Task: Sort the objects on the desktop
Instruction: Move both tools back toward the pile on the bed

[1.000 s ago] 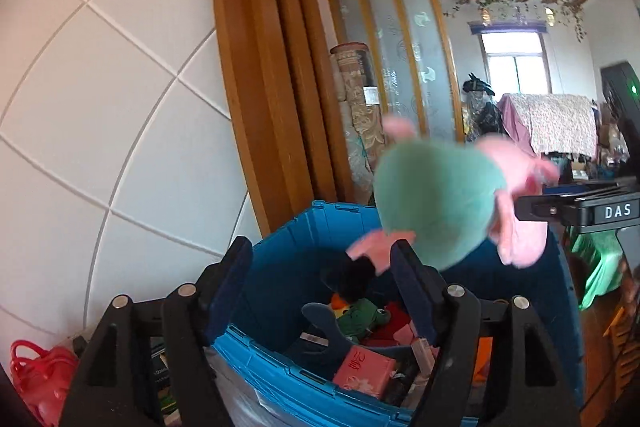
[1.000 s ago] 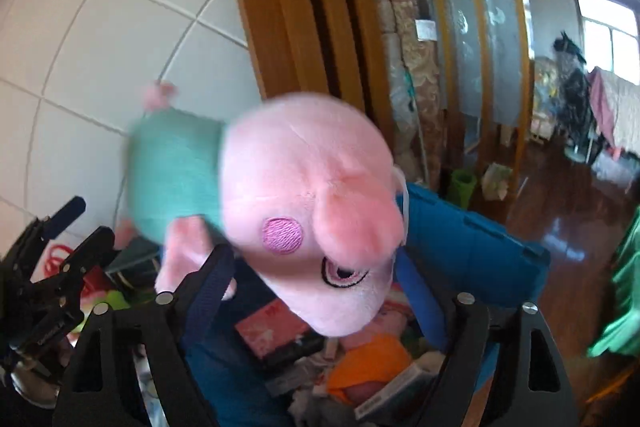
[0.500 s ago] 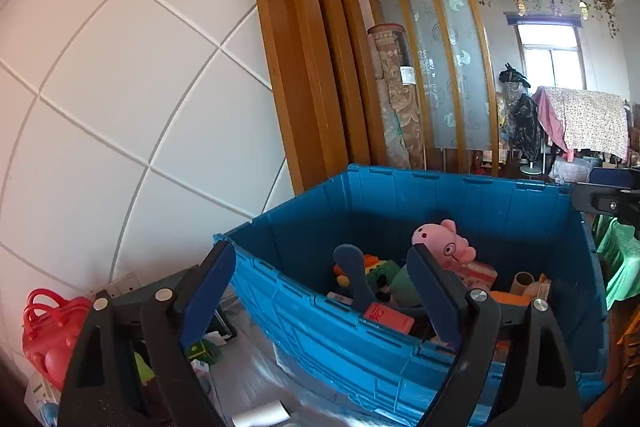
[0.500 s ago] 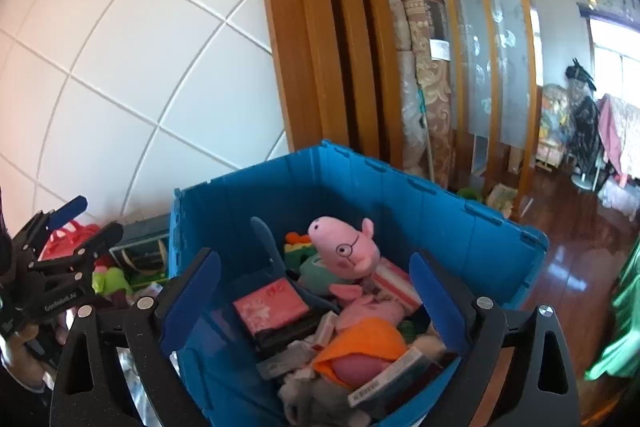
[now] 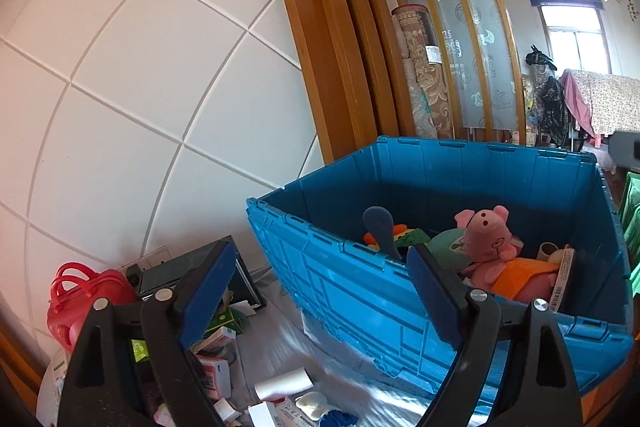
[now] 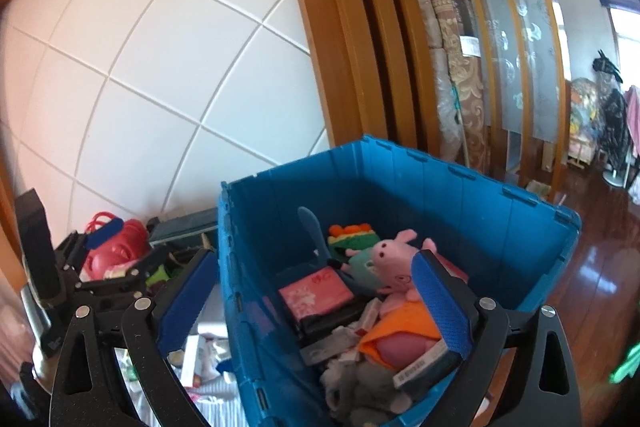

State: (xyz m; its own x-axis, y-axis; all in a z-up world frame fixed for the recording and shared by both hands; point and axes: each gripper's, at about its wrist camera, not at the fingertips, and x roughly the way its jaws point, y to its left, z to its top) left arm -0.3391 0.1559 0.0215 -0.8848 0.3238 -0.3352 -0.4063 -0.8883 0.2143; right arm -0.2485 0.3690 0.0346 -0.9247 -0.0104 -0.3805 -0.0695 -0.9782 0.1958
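A pink pig plush toy in a green dress [image 5: 486, 239] lies inside a blue plastic crate [image 5: 360, 291], on top of other toys and boxes; it also shows in the right wrist view [image 6: 394, 267], inside the same crate [image 6: 460, 195]. My left gripper [image 5: 320, 299] is open and empty, held back from the crate's near wall. My right gripper [image 6: 316, 303] is open and empty above the crate's near left corner. The left gripper also shows in the right wrist view [image 6: 92, 255].
Loose small boxes [image 5: 216, 375], a white roll [image 5: 284, 383] and a red toy case [image 5: 80, 303] lie on the surface left of the crate. A white tiled wall and wooden frame stand behind. A pink box [image 6: 316, 291] and an orange cloth [image 6: 400, 331] are in the crate.
The pig plush was in the air over the crate one second ago; it now lies inside. Both grippers have pulled back from the crate and to the left.
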